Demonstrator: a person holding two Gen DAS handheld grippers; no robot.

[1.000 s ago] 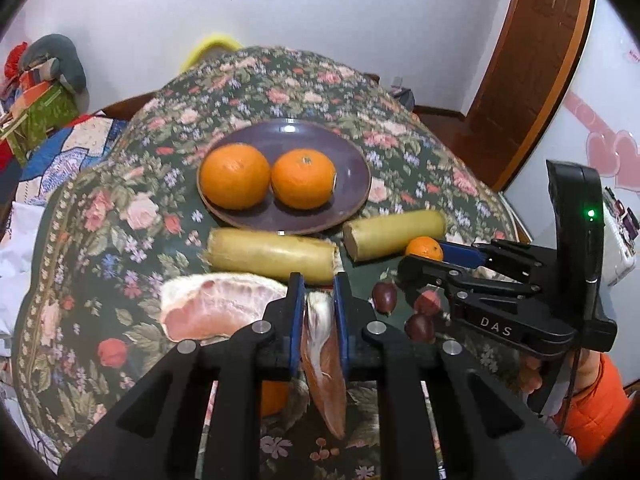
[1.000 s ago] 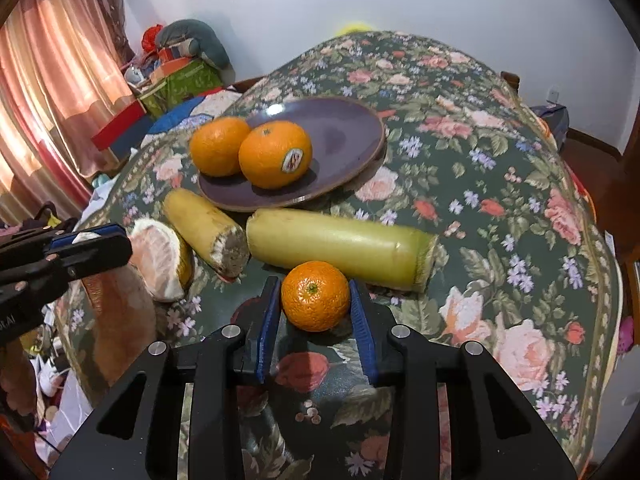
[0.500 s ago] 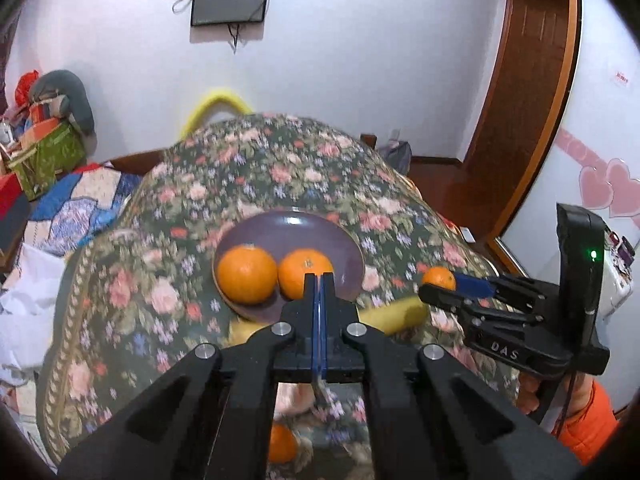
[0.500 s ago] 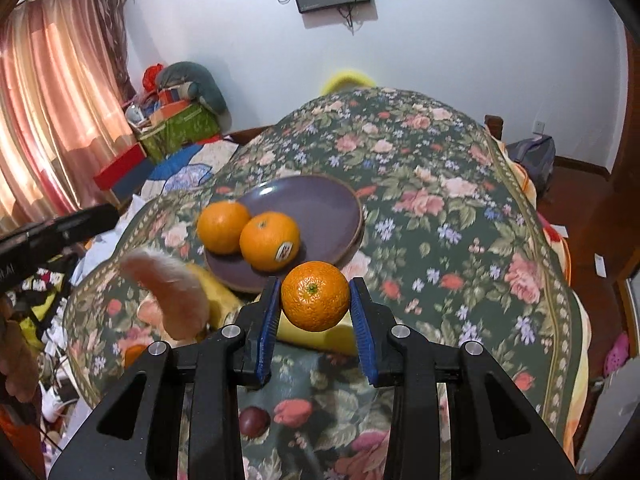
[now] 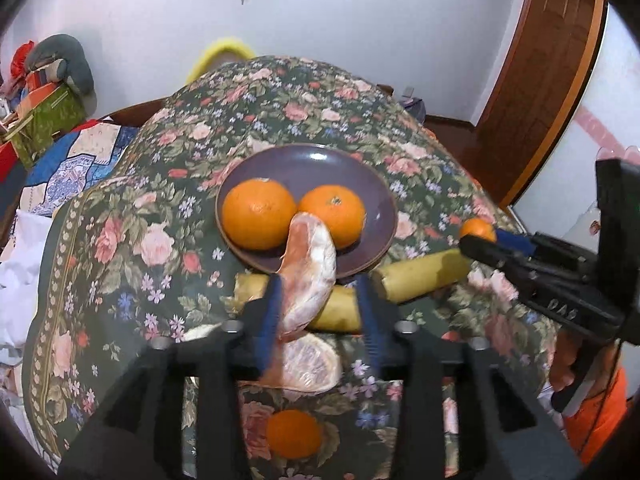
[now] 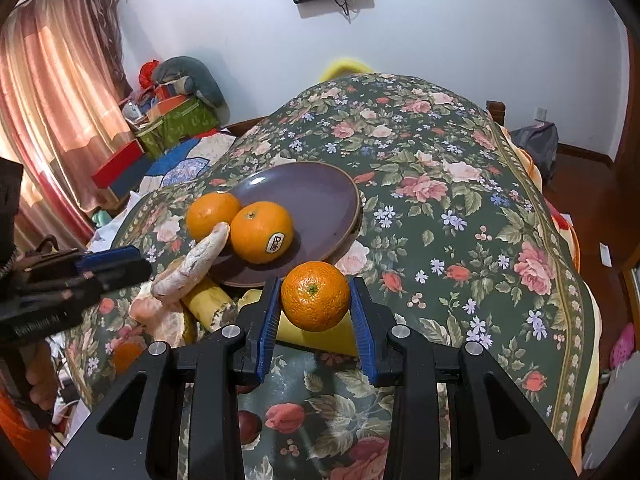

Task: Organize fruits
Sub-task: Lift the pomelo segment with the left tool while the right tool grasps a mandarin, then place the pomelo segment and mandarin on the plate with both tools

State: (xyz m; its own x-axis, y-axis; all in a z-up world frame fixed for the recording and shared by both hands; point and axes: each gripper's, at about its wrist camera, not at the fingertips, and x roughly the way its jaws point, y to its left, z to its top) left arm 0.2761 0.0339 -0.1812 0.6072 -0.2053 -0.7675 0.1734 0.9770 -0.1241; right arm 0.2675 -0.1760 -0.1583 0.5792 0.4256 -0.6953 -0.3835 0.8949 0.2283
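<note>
Left wrist view. Left gripper (image 5: 318, 312) poised over the near rim of the plate (image 5: 380, 200), jaws just parted, the pomelo wedge (image 5: 310, 276) loose between them: leaning on the left pad, clear of the right one, tip reaching over the rim between the two oranges (image 5: 259, 218) already on the plate. Released here, probably, so the wedge drops in beside the oranges. Below the jaws, a bigger pomelo piece (image 5: 310, 366) and a small orange (image 5: 294, 432) lying on the floral cloth (image 5: 120, 240), two yellow stalk pieces (image 5: 424, 276) just in front of the plate; all seemingly waiting to be sorted. At right, the right gripper (image 5: 480, 236) raised above the cloth, a tangerine (image 5: 476, 230) at its tip.

Right wrist view. Right gripper (image 6: 316, 308) clamped on the tangerine (image 6: 316, 296), both blue pads pressed on its sides, fruit held off the cloth just short of the plate (image 6: 320, 196). Held back, likely, to leave the other tool room at the rim. Free space on the far half of the plate, behind the stickered orange (image 6: 262, 232) and its neighbour (image 6: 212, 214). Wedge (image 6: 196, 264) seen from the side here, curving from the left gripper (image 6: 116, 268) up toward the oranges, tip near or touching them; hard to tell which.
</note>
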